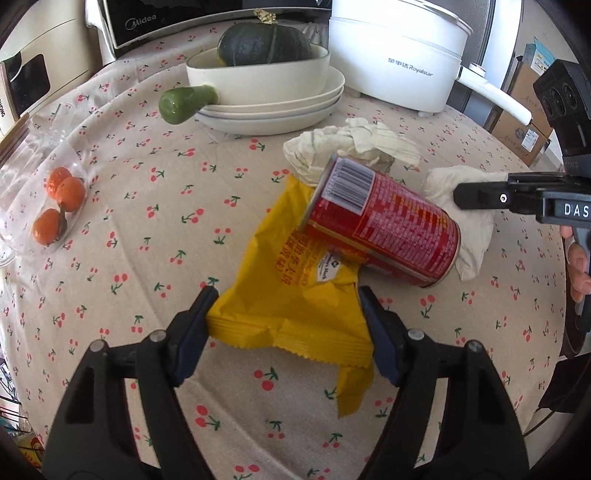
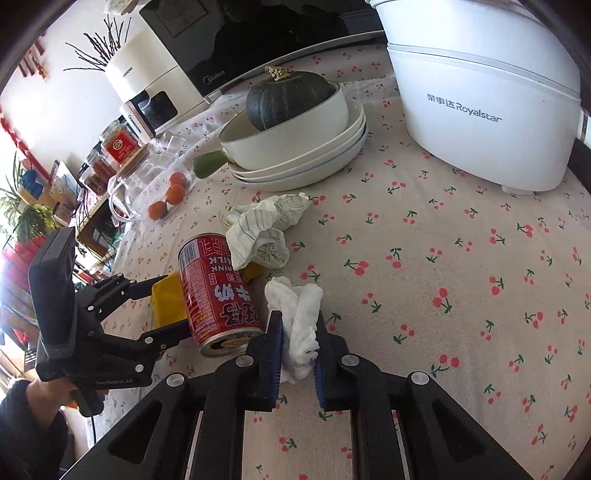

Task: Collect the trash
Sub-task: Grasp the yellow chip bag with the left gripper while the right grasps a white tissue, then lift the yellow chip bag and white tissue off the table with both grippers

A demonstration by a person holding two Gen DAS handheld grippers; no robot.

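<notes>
A yellow snack wrapper (image 1: 295, 306) lies flat on the cherry-print tablecloth, and my left gripper (image 1: 288, 299) is shut on it, one pad against each side edge. On the wrapper's far end rests a red drink can (image 1: 388, 221), tipped on its side. Beside the can's base lies a white crumpled tissue (image 2: 299, 317), pinched between the blue pads of my right gripper (image 2: 299, 321). A crumpled printed paper (image 2: 266, 229) sits just beyond the can. The right wrist view shows the left gripper (image 2: 173, 306) straddling the wrapper (image 2: 168, 299) left of the can (image 2: 218, 291).
Behind the trash stand stacked white plates (image 1: 280, 114) bearing a green-handled pan with a dark pumpkin (image 1: 266, 42). A white Royalstar cooker (image 1: 399, 62) stands at the back right. Small oranges in clear plastic (image 1: 59, 206) lie at the left. A microwave (image 1: 155, 22) lines the back.
</notes>
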